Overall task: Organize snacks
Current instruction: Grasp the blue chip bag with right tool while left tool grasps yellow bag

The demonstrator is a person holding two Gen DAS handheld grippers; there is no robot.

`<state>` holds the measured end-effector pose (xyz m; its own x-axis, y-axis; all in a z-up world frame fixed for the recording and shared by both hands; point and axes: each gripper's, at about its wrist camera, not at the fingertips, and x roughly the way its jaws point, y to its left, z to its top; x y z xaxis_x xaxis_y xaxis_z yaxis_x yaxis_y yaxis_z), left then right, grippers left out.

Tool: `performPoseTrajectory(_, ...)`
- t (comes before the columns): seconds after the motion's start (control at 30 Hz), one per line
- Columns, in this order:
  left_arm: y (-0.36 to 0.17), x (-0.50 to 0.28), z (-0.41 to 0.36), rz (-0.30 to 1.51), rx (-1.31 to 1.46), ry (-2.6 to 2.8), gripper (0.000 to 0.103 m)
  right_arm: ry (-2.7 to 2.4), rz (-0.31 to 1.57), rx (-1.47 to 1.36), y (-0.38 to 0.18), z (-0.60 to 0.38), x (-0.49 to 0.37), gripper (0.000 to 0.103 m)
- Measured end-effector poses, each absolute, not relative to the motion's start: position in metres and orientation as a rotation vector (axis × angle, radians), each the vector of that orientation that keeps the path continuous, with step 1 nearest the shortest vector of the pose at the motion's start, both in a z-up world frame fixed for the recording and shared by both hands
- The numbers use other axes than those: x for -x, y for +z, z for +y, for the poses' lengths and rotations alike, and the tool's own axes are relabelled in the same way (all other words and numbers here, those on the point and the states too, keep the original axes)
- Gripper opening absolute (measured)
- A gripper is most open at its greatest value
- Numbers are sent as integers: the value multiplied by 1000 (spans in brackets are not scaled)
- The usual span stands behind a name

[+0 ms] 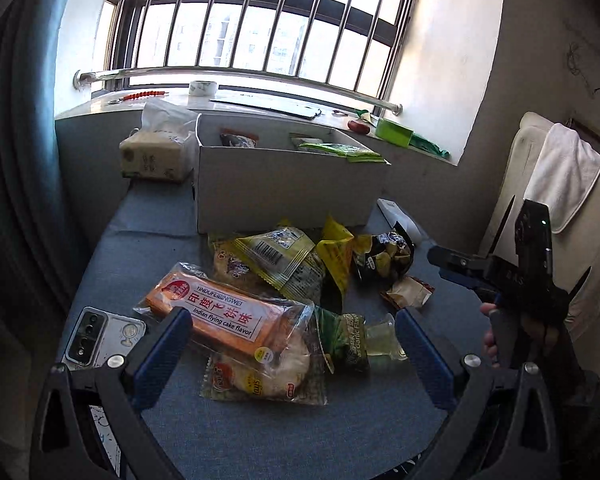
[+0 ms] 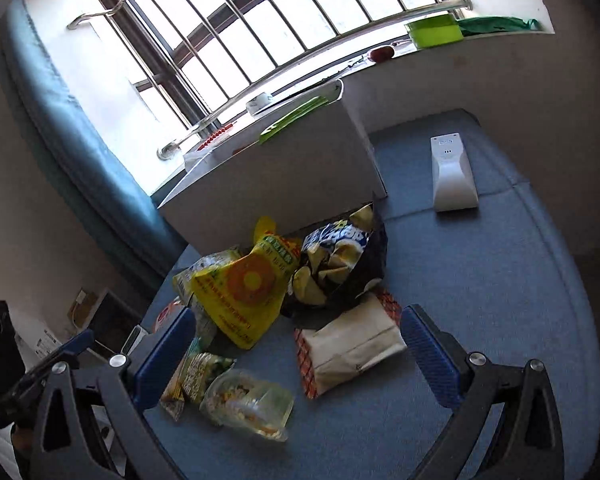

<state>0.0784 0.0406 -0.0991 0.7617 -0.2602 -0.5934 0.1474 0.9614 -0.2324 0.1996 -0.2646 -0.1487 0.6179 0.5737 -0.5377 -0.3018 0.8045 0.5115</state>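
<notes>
The left gripper (image 1: 296, 354) is hanging over the snack pile with its jaws spread wide, holding nothing. Between its blue fingers (image 1: 162, 356) an orange packet (image 1: 220, 312) is lying, and its label is reading "YINDUFEIBINGWEI" and "Indian flying cake flavor". A clear bag of round cakes (image 1: 268, 376) is lying under this packet, toward 6 o'clock. A green packet (image 1: 350, 342) at 3 o'clock from it is showing the words "Garlic Flavor", partly cut off.

The right gripper (image 2: 298, 356) is also wide open and empty, hovering above the blue tabletop (image 2: 480, 300). A cream packet with a red checked edge (image 2: 348, 346) is lying between its fingers, close to the right one; I cannot tell whether they are touching. A yellow bag with an orange circle (image 2: 244, 292) is lying at 11 o'clock from this packet, and a dark chips bag (image 2: 340, 264) at 12 o'clock; their writing is too small to read. A clear cup of snack mix (image 2: 248, 404) is lying on its side at 7 o'clock.

The white box (image 1: 284, 184) is standing behind the pile, at 12 o'clock, touching it, with some packets already inside. A phone (image 1: 96, 336) is lying at 9 o'clock from the orange packet.
</notes>
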Motion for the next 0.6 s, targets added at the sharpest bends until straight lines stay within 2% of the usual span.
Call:
performPoseTrajectory(0.33, -102, -96, 31, 690, 130, -238, 103, 497, 906, -360, -177, -243, -280, 103)
performPoseTrajectory(0.37, -102, -99, 28, 695, 120, -240, 103, 501, 908, -368, -179, -243, -282, 97)
performPoseTrajectory(0.4, -103, -102, 25, 699, 107, -242, 103, 491, 891, -359, -179, -243, -281, 60)
performPoseTrajectory(0.6, -105, -123, -1, 716, 4, -294, 103, 511, 853, -397, -172, -257, -268, 55)
